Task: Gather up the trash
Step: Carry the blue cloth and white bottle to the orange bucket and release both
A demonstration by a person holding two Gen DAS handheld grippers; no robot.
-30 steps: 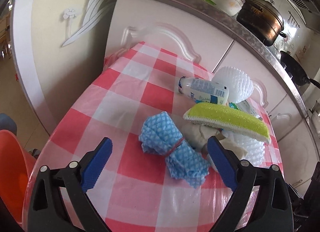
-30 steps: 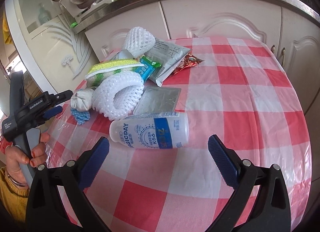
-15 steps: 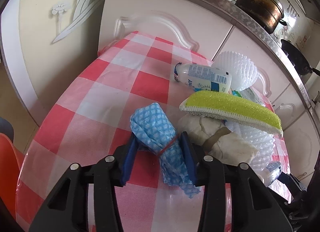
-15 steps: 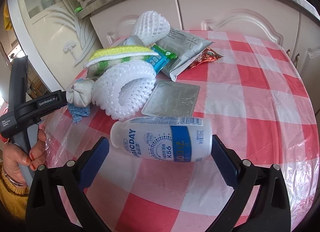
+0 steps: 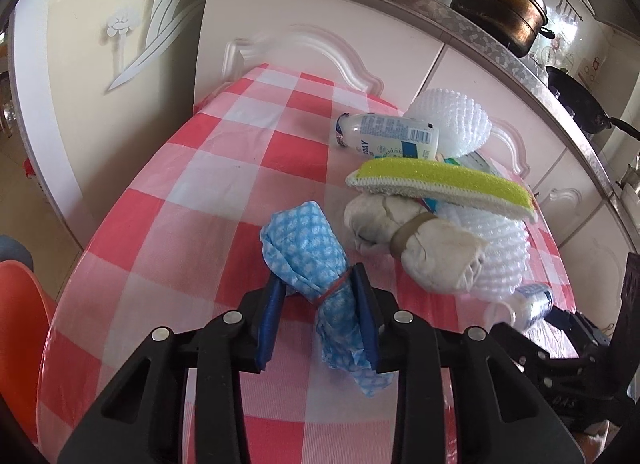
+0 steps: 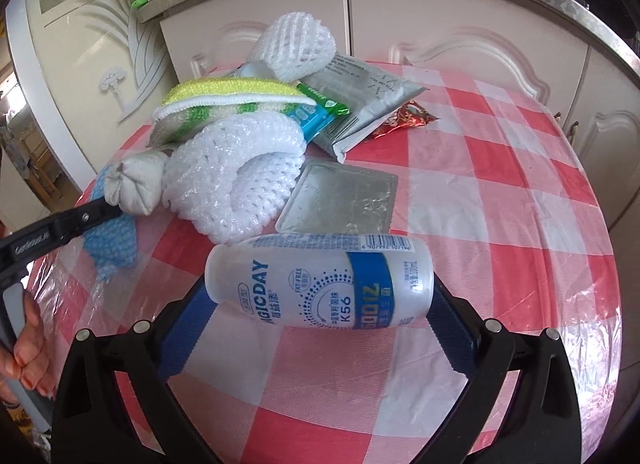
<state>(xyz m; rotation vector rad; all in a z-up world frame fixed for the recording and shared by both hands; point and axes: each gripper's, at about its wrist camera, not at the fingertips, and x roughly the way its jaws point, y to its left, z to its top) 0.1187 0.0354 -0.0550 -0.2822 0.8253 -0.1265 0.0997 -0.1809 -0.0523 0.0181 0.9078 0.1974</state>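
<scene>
Left tongs (image 5: 318, 314) pinched shut on the blue cloth bundle (image 5: 308, 248) at its rubber-band waist, bundle near the table's edge. Right tongs (image 6: 320, 304) wide, bottle (image 6: 320, 284) lying crosswise between the pads; contact at both ends looks likely, can't tell if it's squeezed. Risk: loose cloth tail slips out on lifting; bottle is smooth and round, could pop out endwise and roll off the checked tablecloth (image 6: 500, 184). Crowding: tied white rag (image 5: 412, 240), foam netting (image 6: 240, 180), yellow sponge (image 5: 440, 180) just beside. Orange bin (image 5: 20, 324) at left.
</scene>
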